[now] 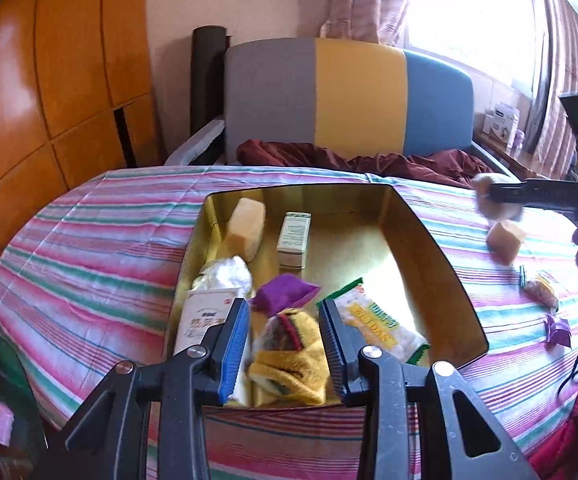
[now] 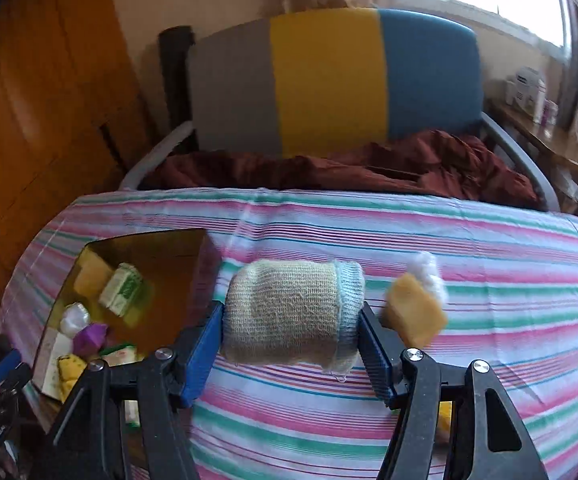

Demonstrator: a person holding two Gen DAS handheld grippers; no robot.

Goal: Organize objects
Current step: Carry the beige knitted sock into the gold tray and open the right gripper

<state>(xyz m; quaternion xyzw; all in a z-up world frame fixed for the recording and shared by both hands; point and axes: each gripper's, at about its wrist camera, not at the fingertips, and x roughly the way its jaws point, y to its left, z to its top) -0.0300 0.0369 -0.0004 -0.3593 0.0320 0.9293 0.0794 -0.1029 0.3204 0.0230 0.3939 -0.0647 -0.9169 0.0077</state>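
Note:
A gold box (image 1: 441, 264) lies on the striped bed and holds a yellow sponge (image 1: 245, 228), a small white-green carton (image 1: 293, 240), a purple pouch (image 1: 283, 292), a snack packet (image 1: 381, 326) and a yellow knit item (image 1: 293, 356). My left gripper (image 1: 285, 344) is open above the box's near end, with its fingers either side of the yellow knit item. My right gripper (image 2: 291, 340) is shut on a rolled beige knit sock (image 2: 289, 312) and holds it above the bed, right of the box (image 2: 205, 256). It shows at the right in the left wrist view (image 1: 497, 200).
On the bedsheet right of the box lie a yellow sponge block (image 2: 415, 318), a white fluffy piece (image 2: 427, 270), a wrapped snack (image 1: 541, 290) and a purple piece (image 1: 557, 330). A maroon blanket (image 2: 329, 172) and tricolour headboard (image 2: 329, 80) are behind. A wooden wardrobe (image 1: 41, 80) stands left.

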